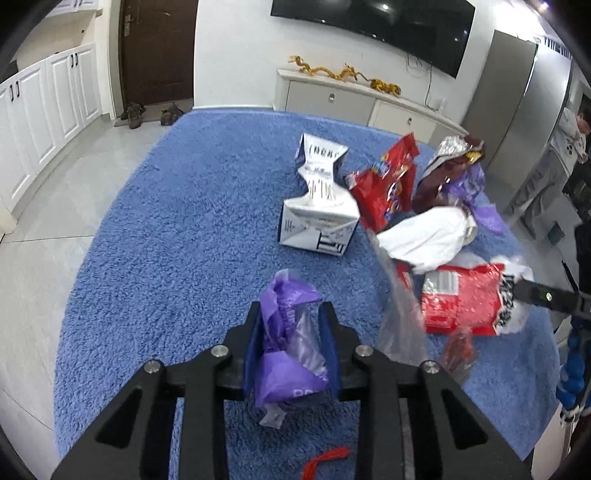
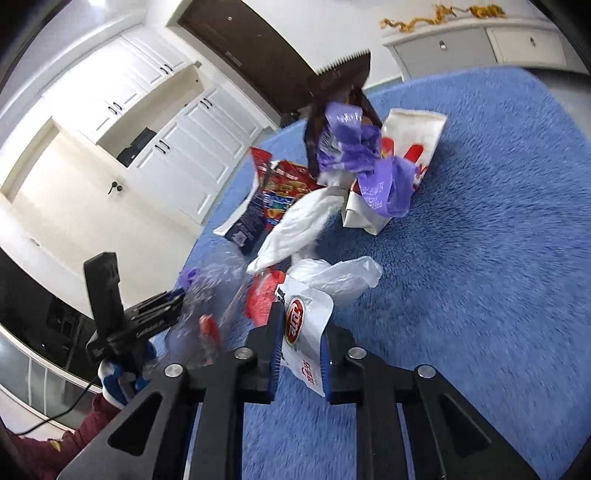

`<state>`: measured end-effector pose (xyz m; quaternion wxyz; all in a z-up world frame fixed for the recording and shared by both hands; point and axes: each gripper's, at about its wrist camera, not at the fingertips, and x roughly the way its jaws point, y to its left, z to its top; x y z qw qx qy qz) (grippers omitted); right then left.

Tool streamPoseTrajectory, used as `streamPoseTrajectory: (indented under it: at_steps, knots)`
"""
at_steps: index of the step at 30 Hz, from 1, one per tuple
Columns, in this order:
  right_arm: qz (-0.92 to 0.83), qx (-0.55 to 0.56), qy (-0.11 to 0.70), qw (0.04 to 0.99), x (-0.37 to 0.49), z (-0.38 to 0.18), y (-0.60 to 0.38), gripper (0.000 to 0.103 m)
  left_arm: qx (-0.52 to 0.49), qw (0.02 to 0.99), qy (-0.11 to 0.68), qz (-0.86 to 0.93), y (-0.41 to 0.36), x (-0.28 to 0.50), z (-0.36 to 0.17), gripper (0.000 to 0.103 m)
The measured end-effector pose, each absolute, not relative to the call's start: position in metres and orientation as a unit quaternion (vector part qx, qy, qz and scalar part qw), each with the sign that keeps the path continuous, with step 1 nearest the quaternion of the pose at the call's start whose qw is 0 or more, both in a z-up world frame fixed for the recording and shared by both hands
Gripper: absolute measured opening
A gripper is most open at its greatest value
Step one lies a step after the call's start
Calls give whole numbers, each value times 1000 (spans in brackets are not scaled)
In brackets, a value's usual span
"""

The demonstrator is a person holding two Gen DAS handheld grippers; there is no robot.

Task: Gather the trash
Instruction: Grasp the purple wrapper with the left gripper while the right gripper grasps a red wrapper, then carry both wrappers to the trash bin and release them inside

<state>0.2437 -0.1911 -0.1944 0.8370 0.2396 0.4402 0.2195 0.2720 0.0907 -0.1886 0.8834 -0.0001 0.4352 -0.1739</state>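
1. Nearest in the left wrist view: left gripper [image 1: 291, 343], fingers clamped on a crumpled purple wrapper [image 1: 286, 354] that bulges out above and below the pads.
2. At 6 o'clock below it, a scrap of red string [image 1: 325, 459] on the blue rug [image 1: 166, 240].
3. At 2 o'clock from the left gripper, a blurred clear plastic bag [image 1: 400, 321], just beside a red snack bag [image 1: 461, 299].
4. Nearest in the right wrist view: right gripper [image 2: 299, 354], fingers pressed together on the white printed edge of that red snack bag [image 2: 306, 332]; seen from the left wrist as a black finger at 3 o'clock [image 1: 546, 297].
5. Farther up the rug, a white crushed bag [image 1: 428, 236], with a flattened white carton [image 1: 319, 206] at its 9 o'clock.
6. Beyond, around 1 o'clock, a second red packet [image 1: 384, 188] beside a dark brown foil bag [image 1: 443, 173] with purple plastic against it.
7. Farthest: grey low cabinet [image 1: 354, 101] under a wall television [image 1: 373, 26], brown door [image 1: 159, 48] at 11 o'clock.
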Motion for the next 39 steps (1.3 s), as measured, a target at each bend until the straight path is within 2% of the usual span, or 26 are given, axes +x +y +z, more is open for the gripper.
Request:
streamPoseTrajectory:
  at_steps: [7,22,32,39]
  knots:
    - [200,237,404,861,192,-157,-215,1,-10,902,399,-162,94,250,-156,28]
    - [135,192,315,919,80,-80,-238,1,-20,930,310,-195,63,187,-67,28]
    - [138,194,271,933,40,-59,-242,1,-19,944,247,-217,48,129,-10,28]
    - [155,189,242,939,23,-40,-235,1,-41,942,235,-236,46,105,12,28]
